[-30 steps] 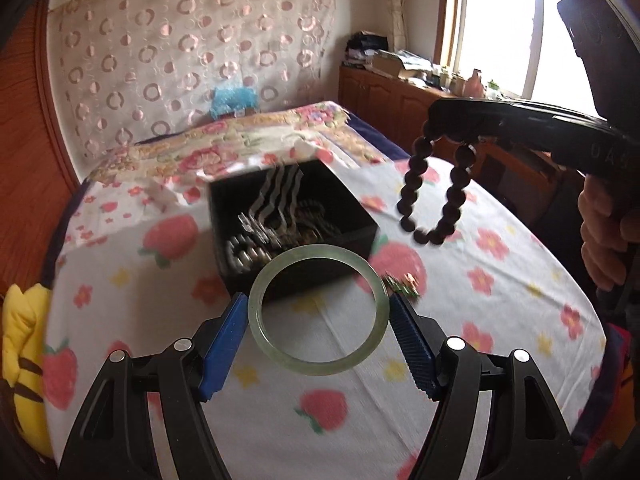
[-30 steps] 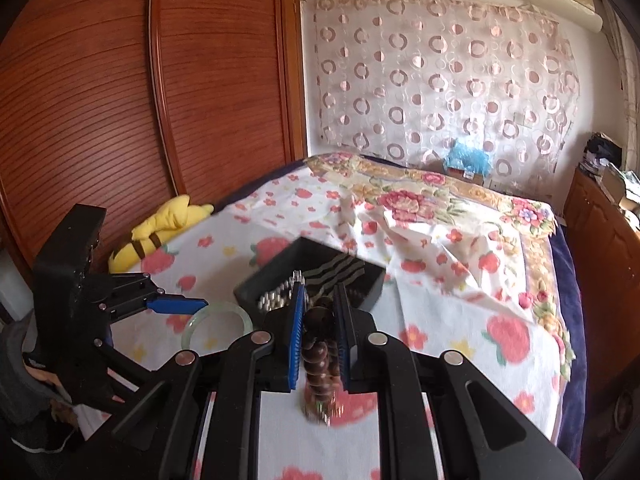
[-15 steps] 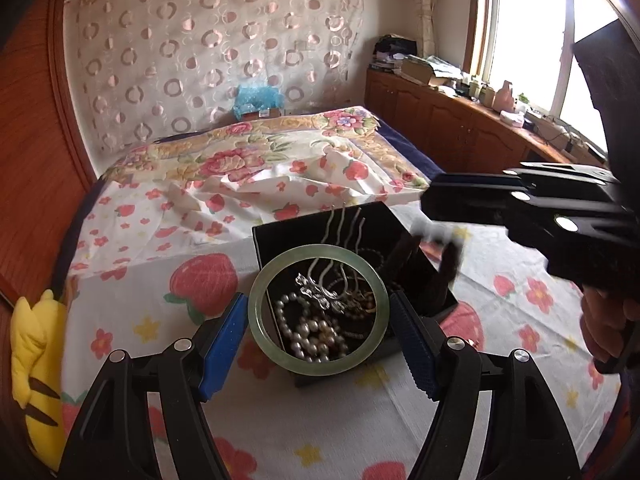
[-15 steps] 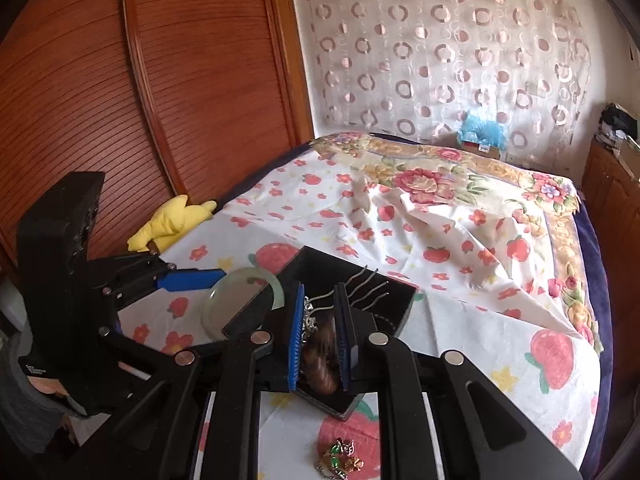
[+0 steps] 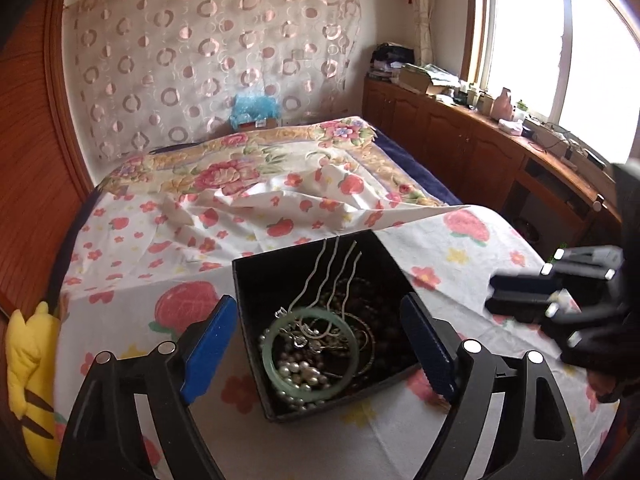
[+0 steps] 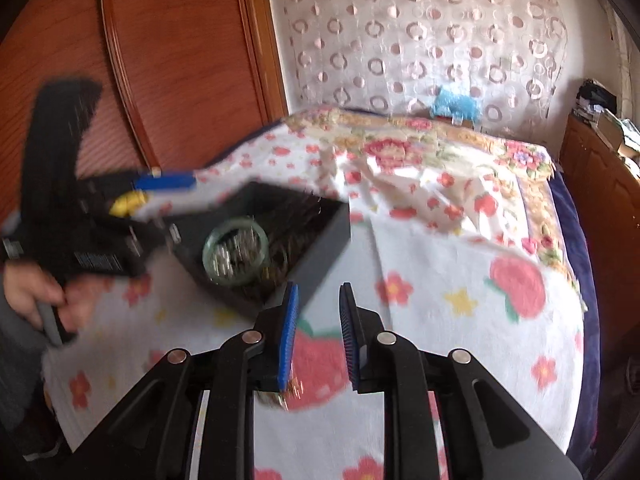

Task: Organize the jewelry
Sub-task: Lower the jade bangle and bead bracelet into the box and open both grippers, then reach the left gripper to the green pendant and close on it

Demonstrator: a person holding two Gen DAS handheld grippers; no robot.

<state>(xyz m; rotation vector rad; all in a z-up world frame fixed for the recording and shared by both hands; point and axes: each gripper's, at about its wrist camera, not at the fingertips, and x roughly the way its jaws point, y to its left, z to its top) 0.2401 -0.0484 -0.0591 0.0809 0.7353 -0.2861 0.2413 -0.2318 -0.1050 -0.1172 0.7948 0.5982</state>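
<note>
Left wrist view: left gripper [image 5: 320, 344] hangs over the black jewelry box [image 5: 248, 276], blue pads spread wide with nothing between them; its jaws have just been opening. Green jade bangle [image 5: 276, 376] lies flat inside the box, resting on a strand of white pearls [image 5: 298, 372] and partly under silver U-shaped hairpins [image 5: 332, 264] that lean against the far wall. Dark beads [image 5: 384, 344] sit in the right part of the box; detail there is too dark to read. Box stands on the strawberry-print sheet [image 5: 168, 248] covering the bed. Yellow plush toy [image 5: 28, 352] at the left edge. Right gripper [image 5: 520, 294] shows blurred to the right of the box. Right wrist view: right gripper [image 6: 318, 340] is beside the near corner of the box, over the sheet, jaws slightly apart and just opening, nothing between them. A small glittering trinket [image 6: 280, 398] lies on the sheet just under its left pad. A hand [image 6: 44, 292] grips the left gripper's handle.
</note>
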